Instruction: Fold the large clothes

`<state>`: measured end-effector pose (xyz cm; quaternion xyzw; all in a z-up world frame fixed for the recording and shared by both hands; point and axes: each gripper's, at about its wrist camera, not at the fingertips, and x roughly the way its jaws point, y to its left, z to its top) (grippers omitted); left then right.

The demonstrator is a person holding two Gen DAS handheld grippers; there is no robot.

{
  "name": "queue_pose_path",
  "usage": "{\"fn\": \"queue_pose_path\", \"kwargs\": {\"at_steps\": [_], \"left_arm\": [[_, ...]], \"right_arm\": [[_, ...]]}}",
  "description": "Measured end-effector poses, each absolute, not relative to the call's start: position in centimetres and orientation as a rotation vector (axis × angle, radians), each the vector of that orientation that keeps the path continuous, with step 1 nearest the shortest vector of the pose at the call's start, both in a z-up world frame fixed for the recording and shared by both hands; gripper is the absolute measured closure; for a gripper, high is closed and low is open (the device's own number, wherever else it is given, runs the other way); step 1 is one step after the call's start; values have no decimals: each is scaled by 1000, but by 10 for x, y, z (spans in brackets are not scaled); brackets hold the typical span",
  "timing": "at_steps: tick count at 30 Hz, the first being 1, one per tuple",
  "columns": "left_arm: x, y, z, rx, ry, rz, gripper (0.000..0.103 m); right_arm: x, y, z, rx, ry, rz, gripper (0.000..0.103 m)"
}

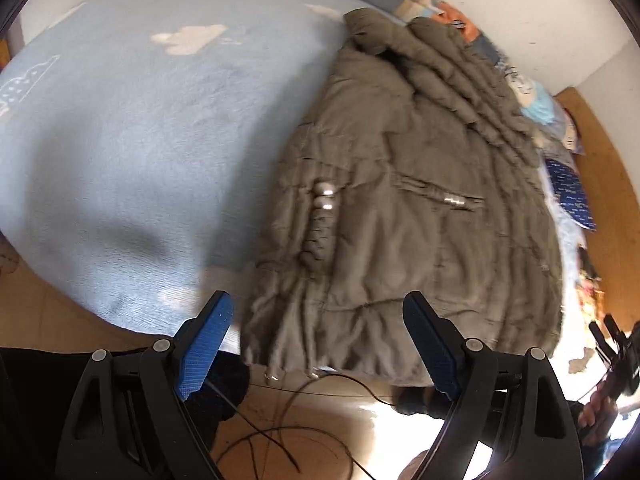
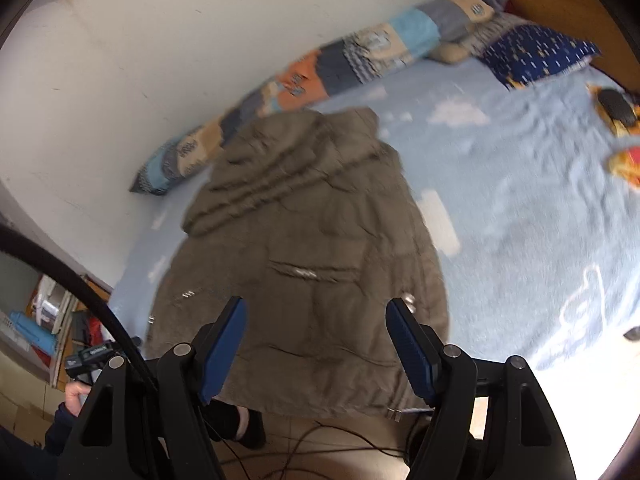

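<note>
An olive-grey padded jacket (image 1: 408, 216) lies partly folded on a light blue bed (image 1: 132, 132), its hem hanging over the near edge. A sleeve is folded across its upper part. It has a zip pocket and metal snaps. My left gripper (image 1: 320, 312) is open and empty, held above the jacket's hem. In the right wrist view the jacket (image 2: 304, 256) lies below my right gripper (image 2: 316, 316), which is open and empty above the hem. The right gripper also shows at the far right of the left wrist view (image 1: 616, 344).
A patchwork bolster (image 2: 320, 72) lies along the white wall. A dark blue pillow (image 2: 536, 56) and orange soft toys (image 2: 624, 136) are at the bed's head. Thin cables (image 1: 288, 436) trail on the wooden floor below the bed edge. Shelves with clutter (image 2: 44, 320) stand at the left.
</note>
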<state>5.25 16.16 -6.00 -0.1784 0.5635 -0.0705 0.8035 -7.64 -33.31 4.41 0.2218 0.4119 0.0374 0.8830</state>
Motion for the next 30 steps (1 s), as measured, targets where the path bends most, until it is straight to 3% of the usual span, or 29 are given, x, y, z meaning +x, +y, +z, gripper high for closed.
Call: {"fn": "queue_pose_path", "kwargs": {"at_steps": [20,28,29,30], "left_arm": [[63,157,-105,-487,1348,-201,17],[73,146,-118,-462,1342,-202,17],[74,144,-119,-458,1342,-199,17],[75,143,-120,-455,1345,-196,17]], "right_arm": [[-69,-384,-54,684,1159,-67,26],[-53,-360,-74,605,1262,-24,26],[-53,-356,-74,579,1267,-16,27],[-52,-351,-74,567,1265,-7,35]]}}
